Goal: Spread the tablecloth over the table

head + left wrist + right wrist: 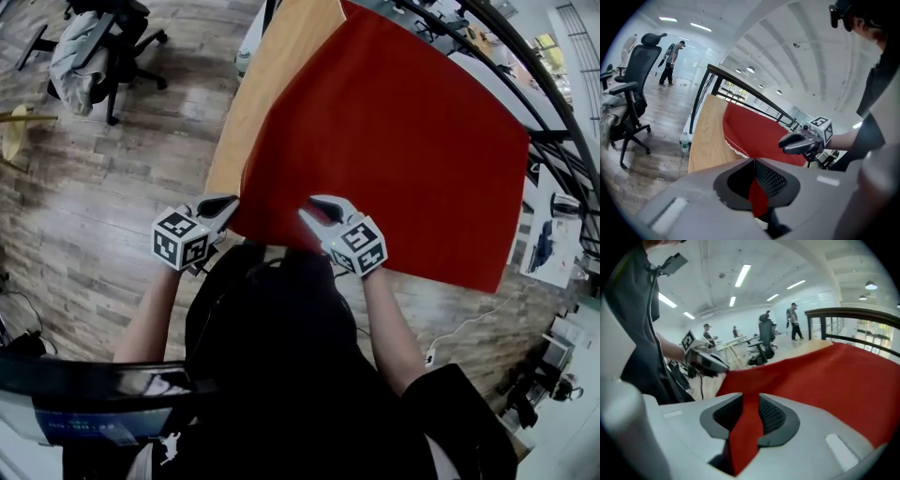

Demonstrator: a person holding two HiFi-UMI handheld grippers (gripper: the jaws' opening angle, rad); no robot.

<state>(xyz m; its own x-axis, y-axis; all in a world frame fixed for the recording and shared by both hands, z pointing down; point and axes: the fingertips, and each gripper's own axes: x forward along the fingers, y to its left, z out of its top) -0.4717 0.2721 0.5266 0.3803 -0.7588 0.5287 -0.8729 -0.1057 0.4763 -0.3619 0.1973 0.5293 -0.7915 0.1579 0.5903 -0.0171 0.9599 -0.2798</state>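
The red tablecloth [394,141] covers most of the light wooden table [248,103], leaving a bare strip of tabletop along its left side. Its near edge reaches back toward the person, and both hand-held grippers meet it there. The left gripper [228,208] sits at the cloth's near left corner. Its jaws are pressed together on the fabric, with only a thin sliver of red showing between the pads in the left gripper view. The right gripper [309,208] is just beside it, further right on the same edge. Its jaws stand a little apart, and a band of the cloth runs through the gap and fills it from pad to pad. Beyond the right gripper the near edge runs on to a free corner [495,286] that hangs out over the wood floor [94,216]. An office chair [108,47] stands well apart at the far left
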